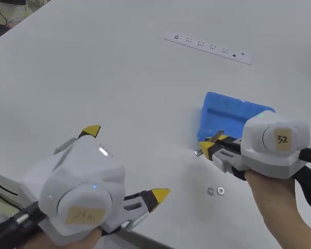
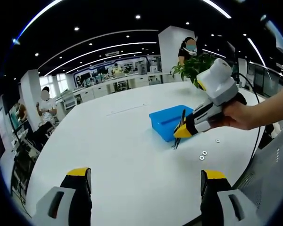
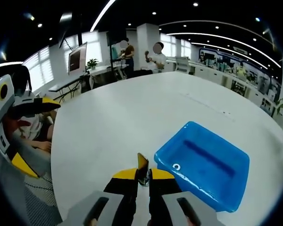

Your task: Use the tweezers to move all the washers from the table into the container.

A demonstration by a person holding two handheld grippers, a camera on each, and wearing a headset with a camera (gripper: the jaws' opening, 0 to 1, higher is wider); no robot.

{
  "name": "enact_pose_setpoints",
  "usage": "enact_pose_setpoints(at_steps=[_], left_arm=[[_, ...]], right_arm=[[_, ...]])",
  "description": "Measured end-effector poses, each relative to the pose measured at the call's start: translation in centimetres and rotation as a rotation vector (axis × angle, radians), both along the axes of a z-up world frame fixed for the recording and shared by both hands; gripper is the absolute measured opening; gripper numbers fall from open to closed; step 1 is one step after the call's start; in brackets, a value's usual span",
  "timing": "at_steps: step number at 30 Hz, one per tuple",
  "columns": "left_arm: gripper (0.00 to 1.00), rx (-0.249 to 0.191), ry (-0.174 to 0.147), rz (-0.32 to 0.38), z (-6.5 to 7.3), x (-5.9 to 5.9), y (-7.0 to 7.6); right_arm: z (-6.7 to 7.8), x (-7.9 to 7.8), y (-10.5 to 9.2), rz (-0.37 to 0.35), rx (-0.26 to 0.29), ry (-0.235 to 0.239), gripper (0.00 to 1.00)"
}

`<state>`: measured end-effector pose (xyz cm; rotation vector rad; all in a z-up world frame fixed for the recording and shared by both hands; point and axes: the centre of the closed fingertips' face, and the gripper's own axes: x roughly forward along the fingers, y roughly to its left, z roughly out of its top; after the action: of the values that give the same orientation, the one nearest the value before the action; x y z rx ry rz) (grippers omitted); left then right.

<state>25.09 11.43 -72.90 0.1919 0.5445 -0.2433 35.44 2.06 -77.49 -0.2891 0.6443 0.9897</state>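
My right gripper [image 1: 211, 144] is shut on metal tweezers [image 1: 203, 150], whose tips hang low over the white table by the near left corner of the blue container [image 1: 233, 116]. Two washers [image 1: 215, 191] lie side by side on the table in front of that gripper. In the left gripper view the right gripper [image 2: 183, 132] holds the tweezers [image 2: 178, 132] pointing down beside the container [image 2: 169, 121], with the washers [image 2: 203, 155] nearer. In the right gripper view a small ring [image 3: 176, 167] shows at the container's [image 3: 207, 165] near corner. My left gripper [image 1: 125, 162] hovers open at the lower left, holding nothing.
A white power strip [image 1: 207, 46] lies far back on the table. One more washer [image 2: 217, 140] lies to the right of the pair. The table's front edge runs just below both grippers. People stand far off and a plant [image 2: 198, 66] rises behind the table.
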Motion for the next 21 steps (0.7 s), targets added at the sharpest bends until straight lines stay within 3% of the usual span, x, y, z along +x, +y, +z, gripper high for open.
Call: enact_pose_setpoints(at_steps=[11,16,18,21], left_arm=[[0.99,0.006,0.004,-0.005,-0.1,0.0,-0.1],[0.99,-0.002,-0.007,-0.004,0.1,0.0,-0.1],[0.99,-0.002,-0.008,-0.006,0.2,-0.1,-0.2],[0.99,0.0,-0.009,-0.007,0.1,-0.1,-0.2]], right_arm=[[-0.3,0.1,-0.1,-0.009,-0.012,0.001,0.04],[-0.3,0.1,-0.2,-0.034,-0.003,0.028,0.04],[0.0,-0.2,-0.1,-0.032,0.012,0.041,0.04],[0.7,-0.8,0.1,-0.003,0.008,0.023,0.04]])
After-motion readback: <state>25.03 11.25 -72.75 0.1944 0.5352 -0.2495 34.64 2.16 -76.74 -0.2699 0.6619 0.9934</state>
